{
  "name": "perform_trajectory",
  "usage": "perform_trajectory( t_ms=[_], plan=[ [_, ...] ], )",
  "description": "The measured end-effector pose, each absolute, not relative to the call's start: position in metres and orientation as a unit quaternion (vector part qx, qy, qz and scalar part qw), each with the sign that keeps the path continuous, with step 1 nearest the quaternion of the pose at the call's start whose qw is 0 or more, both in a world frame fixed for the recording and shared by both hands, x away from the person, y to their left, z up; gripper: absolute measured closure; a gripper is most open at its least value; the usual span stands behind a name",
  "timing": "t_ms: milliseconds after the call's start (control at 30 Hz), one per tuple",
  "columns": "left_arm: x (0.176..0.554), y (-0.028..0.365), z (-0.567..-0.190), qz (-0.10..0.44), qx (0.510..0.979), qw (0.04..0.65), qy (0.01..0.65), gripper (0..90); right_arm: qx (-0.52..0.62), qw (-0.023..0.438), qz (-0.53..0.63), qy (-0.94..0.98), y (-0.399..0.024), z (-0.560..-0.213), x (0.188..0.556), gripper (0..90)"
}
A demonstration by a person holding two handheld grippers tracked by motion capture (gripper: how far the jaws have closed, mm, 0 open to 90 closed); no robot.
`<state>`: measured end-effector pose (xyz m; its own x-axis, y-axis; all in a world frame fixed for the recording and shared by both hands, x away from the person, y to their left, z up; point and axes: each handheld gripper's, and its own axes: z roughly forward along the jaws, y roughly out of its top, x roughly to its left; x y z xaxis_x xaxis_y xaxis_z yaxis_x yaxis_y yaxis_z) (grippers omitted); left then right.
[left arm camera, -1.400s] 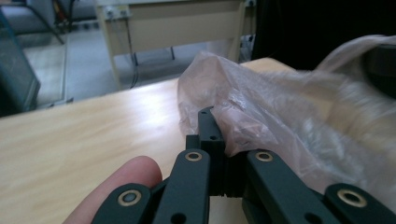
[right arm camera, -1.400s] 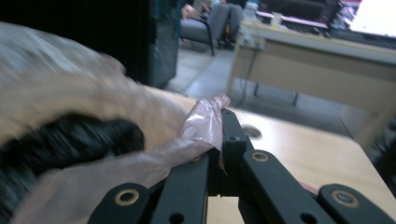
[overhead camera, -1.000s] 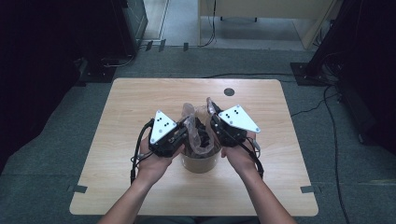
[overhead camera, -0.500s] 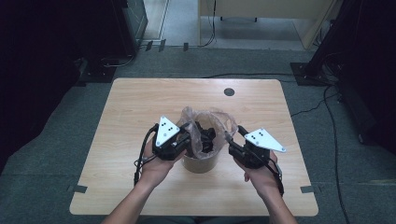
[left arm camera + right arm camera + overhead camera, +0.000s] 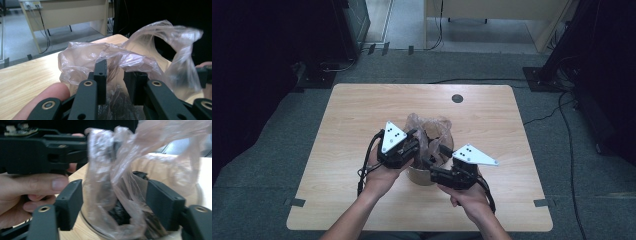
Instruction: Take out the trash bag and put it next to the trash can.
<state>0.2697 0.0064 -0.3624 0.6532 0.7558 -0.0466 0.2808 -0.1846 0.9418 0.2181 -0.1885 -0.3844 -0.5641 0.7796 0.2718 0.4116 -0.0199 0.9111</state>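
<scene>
1. The clear plastic bag [image 5: 428,131] lines a small round bin [image 5: 419,176] near the front middle of the wooden table [image 5: 342,125].
2. The left gripper [image 5: 416,145] pinches the bag's edge; its jaws sit close together with film bunched between them.
3. The right gripper [image 5: 435,172] is spread wide around the crumpled plastic, not clamping it.
4. Cables [image 5: 562,107] trail across the floor, and a desk [image 5: 492,10] stands behind.

— What's in the middle of the bench [image 5: 362,115]?
— A round bin [image 5: 422,175], standing upright, lined with a thin clear plastic bag [image 5: 432,131]; crumpled bag edges rise above its rim, dark contents inside.
</scene>
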Motion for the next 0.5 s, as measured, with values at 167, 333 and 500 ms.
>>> perform_trajectory(
  t_ms=[167,333,500],
  plan=[
    [0.268,0.011,-0.362,0.22,0.736,0.536,0.351,70.8,0.458,0.19,0.524,0.693,-0.169,-0.388,0.225,36.2],
    [0.267,0.02,-0.363,0.206,0.731,0.55,0.347,55.1,0.457,0.205,0.521,0.691,-0.166,-0.392,0.229,84.0],
    [0.269,0.033,-0.366,0.196,0.721,0.553,0.369,34.6,0.454,0.229,0.523,0.684,-0.166,-0.391,0.23,90.0]
  ],
)
